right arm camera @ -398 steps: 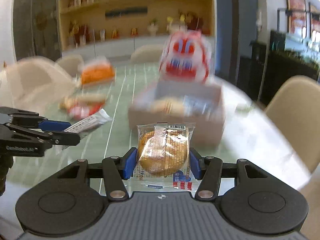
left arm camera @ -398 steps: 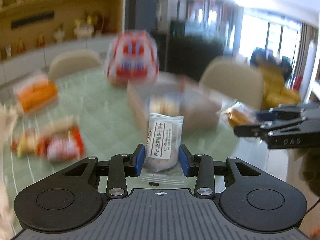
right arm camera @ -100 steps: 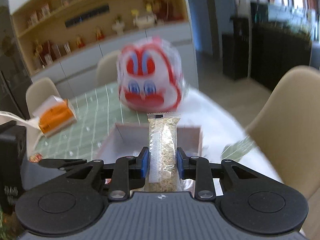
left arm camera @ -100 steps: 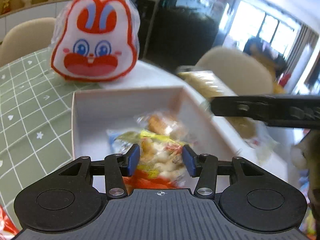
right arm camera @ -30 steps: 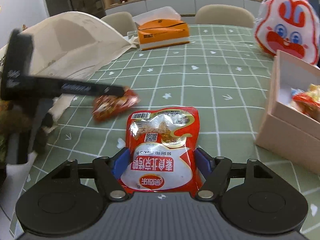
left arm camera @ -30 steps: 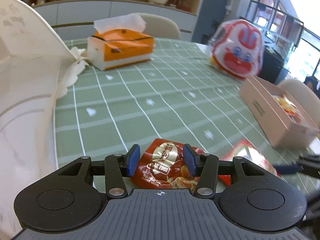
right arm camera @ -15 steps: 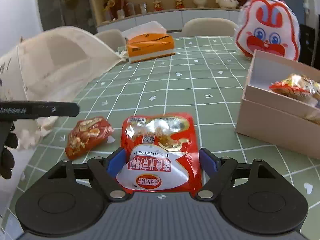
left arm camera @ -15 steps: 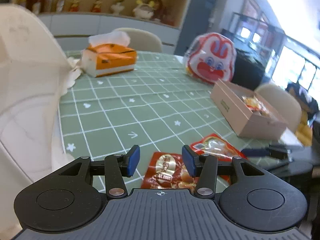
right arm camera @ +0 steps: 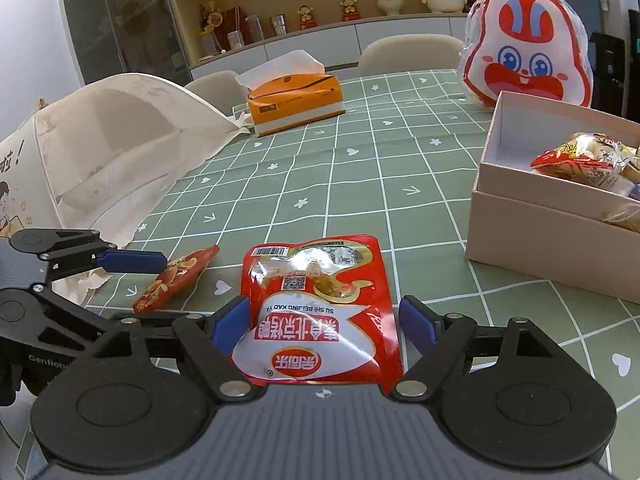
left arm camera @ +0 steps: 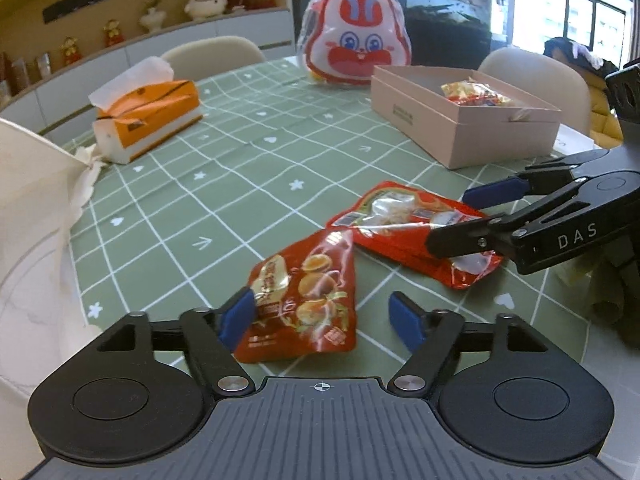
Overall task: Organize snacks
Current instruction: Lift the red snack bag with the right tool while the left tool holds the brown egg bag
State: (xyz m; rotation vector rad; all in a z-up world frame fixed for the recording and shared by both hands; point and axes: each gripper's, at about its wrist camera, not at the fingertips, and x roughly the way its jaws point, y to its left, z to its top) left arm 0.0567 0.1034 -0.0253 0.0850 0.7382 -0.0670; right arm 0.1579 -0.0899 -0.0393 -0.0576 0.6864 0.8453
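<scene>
On the green checked tablecloth (left arm camera: 224, 184) two loose red snack packets lie side by side: a small quail-egg packet (left arm camera: 304, 300) and a larger red-and-white packet (right arm camera: 320, 312). One pink box (left arm camera: 452, 136), at two o'clock from the left wrist camera, already holds several wrapped snacks (left arm camera: 476, 94); their exact number cannot be told.

The left gripper (left arm camera: 324, 316) is low over the cloth, its jaws spread wide around the small packet, with the left pad touching the packet's edge and the right pad apart from it. The right gripper (right arm camera: 324, 322) is likewise spread apart, straddling the larger packet, which lies flat between the blue pads without being pinched. Seen from the left camera, the right gripper comes in from three o'clock, and its lower finger crosses over part of the larger packet.

At eleven o'clock sits one orange tissue box (left arm camera: 148, 116), and at twelve to one o'clock one rabbit-faced bag (left arm camera: 356, 40) stands just behind the pink box. A white cloth bag (right arm camera: 104, 152) fills the nine o'clock side.
</scene>
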